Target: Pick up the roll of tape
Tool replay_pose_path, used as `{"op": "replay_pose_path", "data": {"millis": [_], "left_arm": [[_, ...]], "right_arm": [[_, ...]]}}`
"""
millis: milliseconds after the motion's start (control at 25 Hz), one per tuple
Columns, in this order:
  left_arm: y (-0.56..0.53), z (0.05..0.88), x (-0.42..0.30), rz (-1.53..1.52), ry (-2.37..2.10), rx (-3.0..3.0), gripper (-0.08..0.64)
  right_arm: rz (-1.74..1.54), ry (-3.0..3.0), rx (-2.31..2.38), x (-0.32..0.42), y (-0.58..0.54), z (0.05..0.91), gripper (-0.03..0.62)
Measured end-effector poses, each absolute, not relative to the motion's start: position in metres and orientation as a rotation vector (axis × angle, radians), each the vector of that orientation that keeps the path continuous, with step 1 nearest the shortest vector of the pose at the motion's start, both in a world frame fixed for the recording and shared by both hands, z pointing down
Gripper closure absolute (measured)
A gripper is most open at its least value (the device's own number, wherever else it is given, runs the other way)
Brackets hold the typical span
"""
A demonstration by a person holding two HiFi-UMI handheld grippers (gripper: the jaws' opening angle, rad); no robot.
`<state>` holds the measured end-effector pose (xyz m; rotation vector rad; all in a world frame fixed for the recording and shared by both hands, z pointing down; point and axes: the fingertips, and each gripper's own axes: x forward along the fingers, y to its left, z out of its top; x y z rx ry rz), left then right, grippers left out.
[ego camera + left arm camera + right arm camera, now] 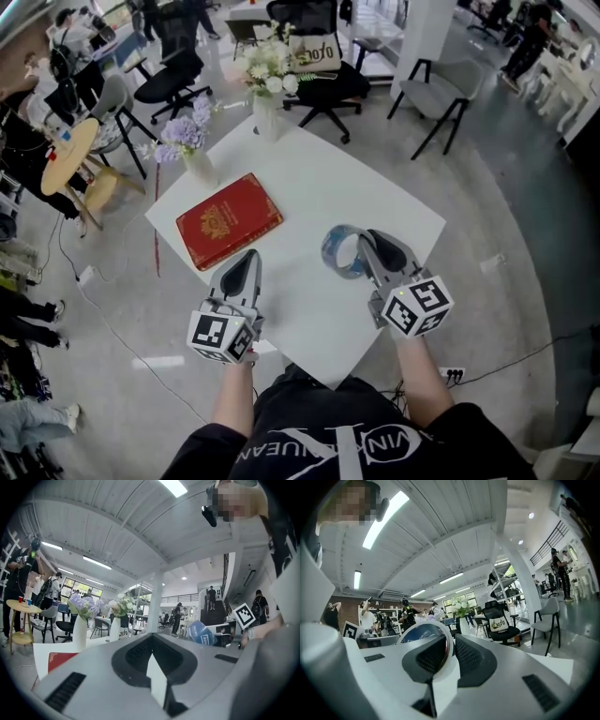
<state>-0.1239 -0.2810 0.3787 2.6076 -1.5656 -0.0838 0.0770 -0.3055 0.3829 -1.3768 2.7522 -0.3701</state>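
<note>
Tape roll (340,251) is clamped by its wall in the right gripper (367,240), one jaw inside the ring, over the white table (328,169) toward its near right edge. Open tabletop lies between the two grippers. Red book (228,219) lies near the left edge. Two vases (199,166) stand along the far left edge. Left gripper (247,260) is closed on nothing, at the near left edge.

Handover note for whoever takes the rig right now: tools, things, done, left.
Left tool: shut, empty, near the red book.
Right tool: shut on the roll of tape, its wall between the jaws.
Tape stands on edge over the white table's near side.
Done: grasp made; seems lifted, not certain.
Left: raise it clear and hold.
</note>
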Motion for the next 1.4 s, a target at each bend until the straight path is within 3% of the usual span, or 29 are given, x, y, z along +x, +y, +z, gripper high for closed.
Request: {"op": "replay_pose_path", "data": {"millis": [1400], "left_arm": [[-0.289, 0.344, -0.121, -0.134, -1.612, 2.622, 0.557]], "right_arm": [[-0.268, 2.698, -1.288, 0.082, -0.308, 0.346, 0.518]]}}
